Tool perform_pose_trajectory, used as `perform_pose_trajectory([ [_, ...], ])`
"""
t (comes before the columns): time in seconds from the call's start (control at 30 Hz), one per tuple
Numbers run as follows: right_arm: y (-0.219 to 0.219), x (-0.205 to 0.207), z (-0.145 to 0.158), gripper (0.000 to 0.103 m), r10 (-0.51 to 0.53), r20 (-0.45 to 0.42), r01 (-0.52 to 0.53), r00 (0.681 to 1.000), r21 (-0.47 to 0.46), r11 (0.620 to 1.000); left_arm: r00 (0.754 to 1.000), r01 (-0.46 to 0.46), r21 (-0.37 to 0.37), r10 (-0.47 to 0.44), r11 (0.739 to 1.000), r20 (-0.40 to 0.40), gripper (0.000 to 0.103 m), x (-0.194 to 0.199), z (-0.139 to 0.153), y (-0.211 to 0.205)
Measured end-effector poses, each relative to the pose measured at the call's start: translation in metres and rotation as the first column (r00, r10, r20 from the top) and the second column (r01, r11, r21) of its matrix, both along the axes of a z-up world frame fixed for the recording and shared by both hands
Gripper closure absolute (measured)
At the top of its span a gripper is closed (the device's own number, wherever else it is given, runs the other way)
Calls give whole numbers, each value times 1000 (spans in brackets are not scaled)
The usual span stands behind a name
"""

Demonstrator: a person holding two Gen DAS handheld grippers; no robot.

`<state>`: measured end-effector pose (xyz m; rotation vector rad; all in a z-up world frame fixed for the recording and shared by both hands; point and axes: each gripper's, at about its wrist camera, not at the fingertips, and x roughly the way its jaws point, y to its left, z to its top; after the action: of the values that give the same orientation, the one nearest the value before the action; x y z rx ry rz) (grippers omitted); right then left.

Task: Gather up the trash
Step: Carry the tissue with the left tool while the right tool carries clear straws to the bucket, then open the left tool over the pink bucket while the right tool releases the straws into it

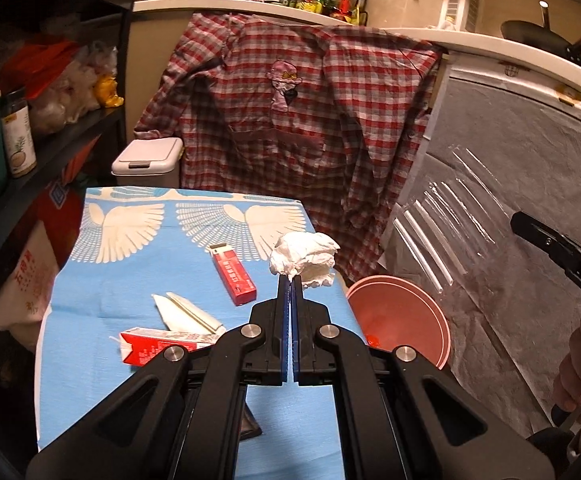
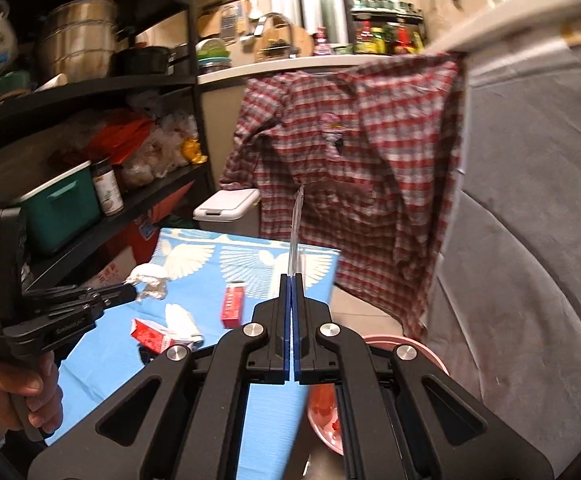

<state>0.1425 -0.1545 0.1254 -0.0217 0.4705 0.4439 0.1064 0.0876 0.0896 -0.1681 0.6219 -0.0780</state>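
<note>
My left gripper (image 1: pixel 291 278) is shut on a crumpled white tissue (image 1: pixel 304 258), held above the right part of the blue-clothed table (image 1: pixel 122 292). On the cloth lie a small red box (image 1: pixel 234 276), a red carton (image 1: pixel 158 346) and a folded white paper (image 1: pixel 188 312). My right gripper (image 2: pixel 291 278) is shut on a thin clear plastic wrapper (image 2: pixel 296 232), which stands up edge-on from its fingertips. In the left wrist view that wrapper (image 1: pixel 442 224) hangs flat at the right, in front of the right gripper (image 1: pixel 522 222). The left gripper (image 2: pixel 130 290) and its tissue (image 2: pixel 148 278) also show in the right wrist view.
A pink basin (image 1: pixel 400 316) holding red scraps sits low, right of the table. A white lidded bin (image 1: pixel 148 158) stands behind the table. A red checked shirt (image 1: pixel 310 120) hangs from the counter. Dark shelves (image 2: pixel 90 92) with goods fill the left. A grey covering (image 2: pixel 530 220) is at right.
</note>
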Motion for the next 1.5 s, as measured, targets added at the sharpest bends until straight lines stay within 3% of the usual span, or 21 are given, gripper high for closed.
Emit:
perform_pose_trajectory([
  [0.17, -19, 7, -24, 102, -53, -34, 54, 998, 33, 998, 1000, 27, 9, -27, 1000, 10, 102, 2, -2, -12],
  [0.5, -40, 18, -47, 102, -123, -46, 122, 991, -13, 992, 997, 73, -1, -73, 997, 12, 102, 21, -15, -41],
  [1.5, -81, 44, -79, 102, -224, -115, 221, 968, -44, 974, 968, 237, 10, -235, 971, -90, 102, 75, -75, -127],
])
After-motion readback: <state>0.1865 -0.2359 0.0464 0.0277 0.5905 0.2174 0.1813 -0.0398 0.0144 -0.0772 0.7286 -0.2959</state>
